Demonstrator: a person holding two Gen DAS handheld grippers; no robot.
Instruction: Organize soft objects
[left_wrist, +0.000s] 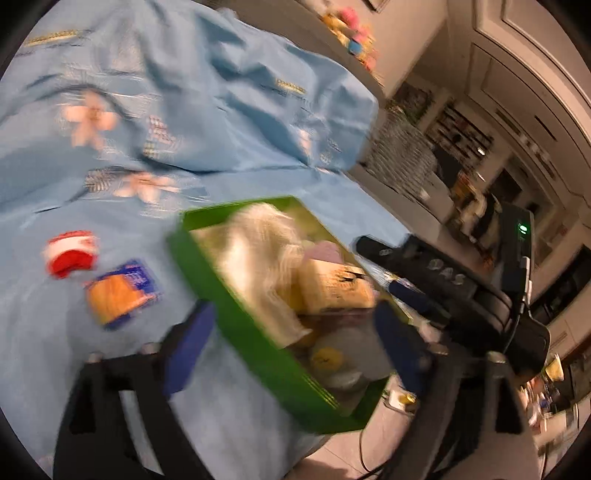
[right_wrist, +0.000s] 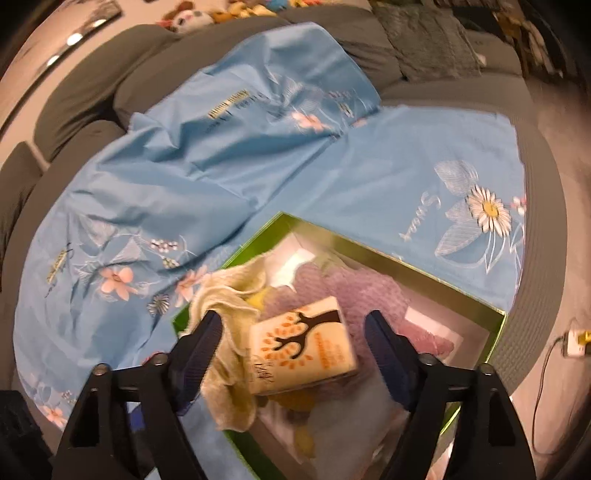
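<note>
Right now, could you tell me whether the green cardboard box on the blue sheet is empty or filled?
Filled: the green cardboard box holds a cream towel, a lilac cloth and a tree-printed tissue pack.

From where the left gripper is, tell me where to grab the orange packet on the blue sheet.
Grip the orange packet across its short sides, coming from above. It lies flat and alone on the sheet, apart from the red-and-white roll and green box, so open jaws can likely straddle it.

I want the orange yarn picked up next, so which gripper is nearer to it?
Left. The left gripper hangs open over the green box's near wall, with the orange yarn on the blue sheet just beyond its left finger. The right gripper is open over the box's contents, across that wall from it.
</note>
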